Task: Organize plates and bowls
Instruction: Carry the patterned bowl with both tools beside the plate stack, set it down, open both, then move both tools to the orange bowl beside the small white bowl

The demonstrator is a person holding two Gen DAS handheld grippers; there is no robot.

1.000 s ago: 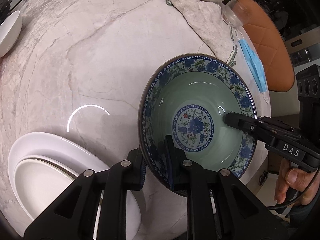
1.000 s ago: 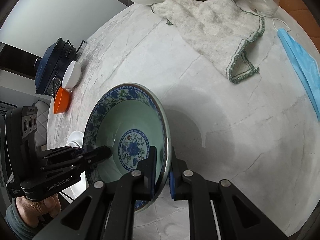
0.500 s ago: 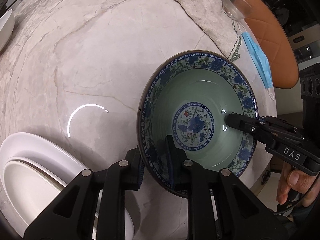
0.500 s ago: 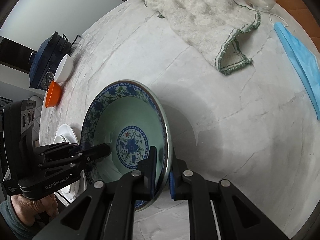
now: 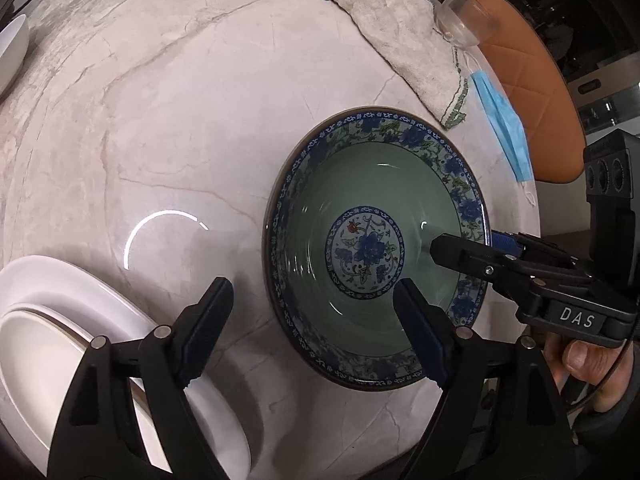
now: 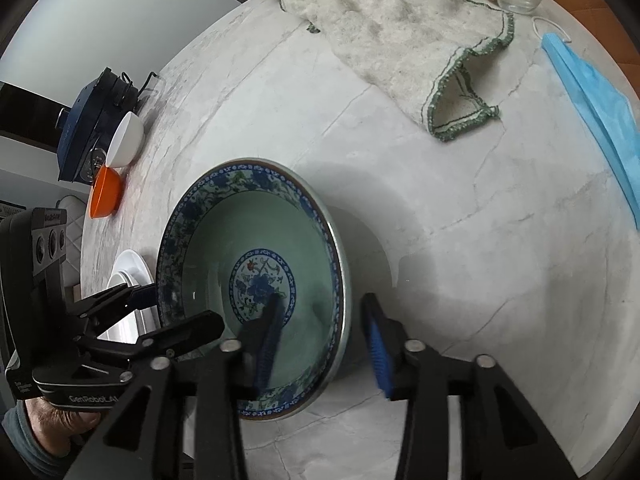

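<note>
Plates [image 5: 80, 360] sit stacked at the near left of the table [image 5: 160, 100], white and one inside the other. Just right of them hangs the left gripper [image 5: 308, 308], and its jaws are opening. They stand wide apart, one finger outside the bowl [image 5: 376, 248] and one inside, with the near left rim between them but not pinched. The bowl, green with blue flowers, rests flat on the table, right of the plates.

On the bowl's right side is the right gripper [image 6: 320, 336]. Its jaws are opening too, one finger in the bowl and one outside, the rim loose between them.

To let go well, I think both hands should open all the way first, then lift straight up. That way no finger bumps the rim and slides the bowl toward the plates or the near edge.

One second ago both grippers squeezed the rim tight. Now both have let go. The bowl looks settled on the table.
</note>
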